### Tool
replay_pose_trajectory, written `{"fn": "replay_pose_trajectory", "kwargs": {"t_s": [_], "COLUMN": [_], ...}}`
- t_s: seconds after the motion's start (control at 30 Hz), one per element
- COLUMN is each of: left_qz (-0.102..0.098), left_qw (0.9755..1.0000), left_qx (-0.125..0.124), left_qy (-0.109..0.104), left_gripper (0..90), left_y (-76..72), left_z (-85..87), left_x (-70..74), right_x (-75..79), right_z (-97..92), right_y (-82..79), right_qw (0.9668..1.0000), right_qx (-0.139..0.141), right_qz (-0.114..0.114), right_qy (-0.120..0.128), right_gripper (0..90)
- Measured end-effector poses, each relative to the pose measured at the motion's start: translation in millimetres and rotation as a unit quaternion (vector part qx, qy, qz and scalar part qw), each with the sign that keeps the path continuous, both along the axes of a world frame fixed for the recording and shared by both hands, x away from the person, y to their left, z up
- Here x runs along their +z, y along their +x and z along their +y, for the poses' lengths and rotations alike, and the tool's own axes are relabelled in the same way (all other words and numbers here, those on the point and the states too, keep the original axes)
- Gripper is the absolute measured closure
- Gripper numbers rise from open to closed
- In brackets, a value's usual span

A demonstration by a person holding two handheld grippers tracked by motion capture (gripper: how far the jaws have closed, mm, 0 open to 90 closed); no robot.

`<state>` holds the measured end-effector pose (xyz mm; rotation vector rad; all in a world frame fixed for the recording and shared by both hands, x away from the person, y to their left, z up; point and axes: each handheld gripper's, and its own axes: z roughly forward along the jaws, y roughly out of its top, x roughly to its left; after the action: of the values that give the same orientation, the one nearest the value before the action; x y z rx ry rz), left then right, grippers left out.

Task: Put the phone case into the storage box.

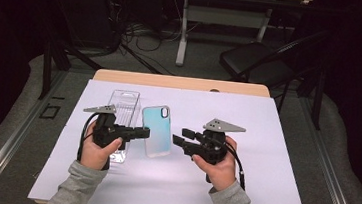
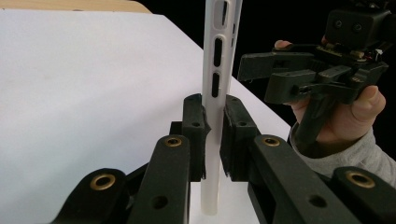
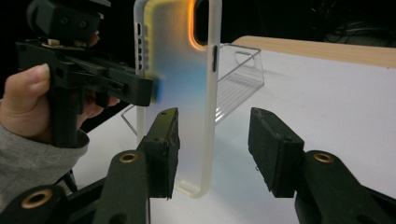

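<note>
Left tool [image 2: 214, 135] (pads clamped) holds phone case [image 2: 215, 70].

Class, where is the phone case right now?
In the high view, the phone case is mid-table, clamped by the left gripper, beside the clear plastic package.

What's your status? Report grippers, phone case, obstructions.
Left gripper shut on phone case, held off the table. Right gripper open, apart from case. Clear packaging behind; nothing between.

The phone case [image 1: 157, 130] sits mid-table between the two grippers — left gripper [image 1: 138, 132] at its edge; right gripper [image 1: 181, 136] just beside; the clear box [image 1: 124, 107] behind the left.
</note>
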<state>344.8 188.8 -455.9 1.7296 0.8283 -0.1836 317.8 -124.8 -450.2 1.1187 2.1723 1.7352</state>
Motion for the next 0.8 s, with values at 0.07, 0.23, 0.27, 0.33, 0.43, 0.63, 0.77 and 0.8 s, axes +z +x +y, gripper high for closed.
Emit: {"fn": "replay_pose_trajectory", "kwargs": {"t_s": [0.07, 0.23, 0.27, 0.33, 0.43, 0.63, 0.77, 0.8], "left_qz": [0.000, -0.003, -0.003, -0.004, -0.004, -0.005, -0.007, -0.007], "left_qw": [1.0000, 1.0000, 1.0000, 1.0000, 1.0000, 0.9999, 0.9997, 0.9996], "left_qx": [0.000, -0.002, -0.003, -0.005, -0.008, -0.016, -0.022, -0.025], "left_qy": [-0.002, -0.003, -0.003, -0.004, -0.004, -0.002, -0.007, -0.007], "left_gripper": [81.8, 81.7, 81.8, 81.8, 81.8, 81.8, 81.8, 81.8], "left_y": [-0.1, -0.4, -0.6, -1.0, -1.3, -2.6, -4.6, -5.0], "left_z": [0.7, 1.1, 1.0, 0.8, 0.0, -2.4, -4.8, -5.4], "left_x": [0.4, 1.1, 1.3, 1.6, 1.8, 2.2, 3.7, 4.0], "right_x": [1.3, 3.4, 3.6, 3.8, 2.9, 0.9, -0.3, -0.4], "right_z": [-1.1, -3.3, -3.8, -4.4, -4.4, -1.9, -0.1, -0.1], "right_y": [-0.5, 0.1, 0.5, 0.8, 2.2, 2.5, 2.3, 2.5], "right_qw": [1.0000, 0.9997, 0.9997, 0.9998, 0.9998, 0.9992, 0.9989, 0.9988], "right_qx": [0.000, -0.007, -0.005, -0.003, 0.016, 0.038, 0.044, 0.046], "right_qz": [-0.005, -0.026, -0.022, -0.021, -0.008, 0.008, 0.013, 0.014], "right_qy": [0.002, 0.002, 0.003, 0.000, 0.007, -0.002, -0.007, -0.008], "right_gripper": [52.0, 49.8, 49.5, 49.3, 49.3, 49.3, 49.1, 49.0]}}
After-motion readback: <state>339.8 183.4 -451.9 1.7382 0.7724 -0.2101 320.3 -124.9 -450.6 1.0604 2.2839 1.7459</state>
